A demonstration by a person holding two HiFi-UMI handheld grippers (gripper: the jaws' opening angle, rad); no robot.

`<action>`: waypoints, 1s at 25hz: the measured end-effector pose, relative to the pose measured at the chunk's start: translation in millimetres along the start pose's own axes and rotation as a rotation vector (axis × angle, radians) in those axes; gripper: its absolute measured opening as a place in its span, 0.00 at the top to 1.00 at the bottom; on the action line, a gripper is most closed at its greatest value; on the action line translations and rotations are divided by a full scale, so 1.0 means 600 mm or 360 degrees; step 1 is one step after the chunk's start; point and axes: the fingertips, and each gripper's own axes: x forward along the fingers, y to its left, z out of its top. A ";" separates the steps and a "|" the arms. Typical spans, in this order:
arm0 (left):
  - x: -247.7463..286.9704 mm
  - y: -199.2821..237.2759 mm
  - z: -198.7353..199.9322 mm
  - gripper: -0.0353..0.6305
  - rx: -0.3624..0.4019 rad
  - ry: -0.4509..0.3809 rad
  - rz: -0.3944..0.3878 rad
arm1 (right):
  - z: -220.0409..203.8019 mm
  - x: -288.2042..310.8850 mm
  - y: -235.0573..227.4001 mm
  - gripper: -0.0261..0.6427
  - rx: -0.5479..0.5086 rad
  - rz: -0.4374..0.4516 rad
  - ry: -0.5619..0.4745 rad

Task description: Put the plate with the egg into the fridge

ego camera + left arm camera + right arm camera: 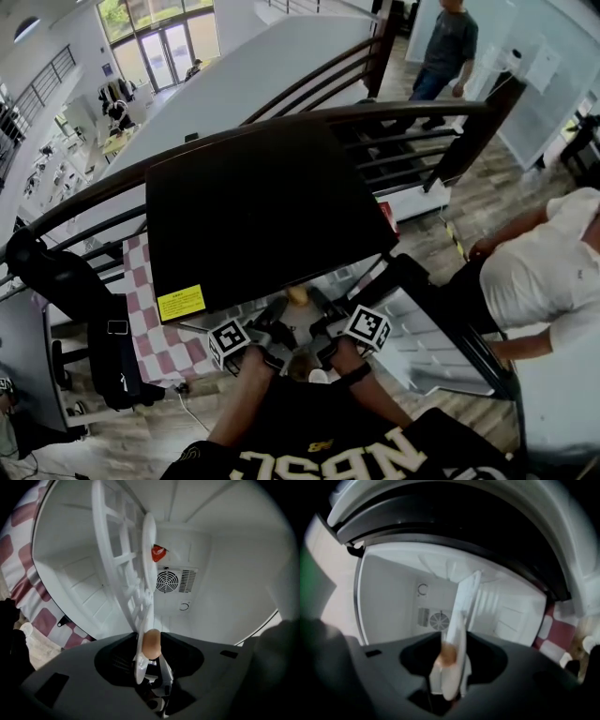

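A brown egg (pixel 298 294) lies on a white plate (pixel 292 321) in the mouth of a small black fridge (pixel 262 206), just under its top edge. My left gripper (pixel 267 330) and right gripper (pixel 325 328) reach in from either side of the plate. In the left gripper view the plate (pixel 140 665) stands edge-on between the jaws of the left gripper (pixel 152 677), with the egg (pixel 151 644) beside it and a gap at the pads. The right gripper view is blurred: the plate's rim (pixel 452 681) stands loosely between the jaws of the right gripper (pixel 450 686), with the egg (pixel 448 652).
Inside the fridge are a white shelf rack (pixel 119 564), a round fan (pixel 168 581) and a red item (pixel 158 553). The open fridge door (pixel 427 337) stands at right. A checkered cloth (pixel 150 319), a black bag (pixel 103 328), a railing, and a person in white (pixel 544 272) are nearby.
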 end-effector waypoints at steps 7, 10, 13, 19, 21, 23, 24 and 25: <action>-0.010 -0.010 -0.008 0.57 -0.0025 0.0024 -0.0051 | -0.009 -0.003 0.006 0.55 -0.0063 0.0055 0.0064; -0.017 -0.013 -0.012 0.56 -0.0036 0.0017 -0.0064 | -0.012 -0.011 0.009 0.54 -0.0071 0.0053 0.0056; -0.024 -0.010 -0.014 0.56 -0.0033 0.0008 -0.0071 | -0.012 -0.024 0.005 0.53 -0.0063 0.0009 0.0049; -0.025 -0.006 -0.019 0.56 -0.0107 -0.0022 -0.0110 | -0.017 -0.034 0.005 0.53 -0.0058 0.0003 0.0042; -0.026 -0.006 -0.020 0.56 -0.0160 -0.0040 -0.0124 | -0.014 -0.036 0.008 0.53 -0.0057 0.0024 0.0037; -0.025 -0.001 -0.020 0.56 -0.0236 -0.0049 -0.0119 | -0.010 -0.036 0.011 0.53 -0.0061 0.0061 0.0034; -0.025 0.003 -0.021 0.57 -0.0280 -0.0055 -0.0106 | -0.007 -0.036 0.013 0.53 -0.0066 0.0084 0.0033; -0.025 0.008 -0.021 0.62 -0.0320 -0.0067 -0.0088 | -0.006 -0.036 0.014 0.53 -0.0073 0.0094 0.0033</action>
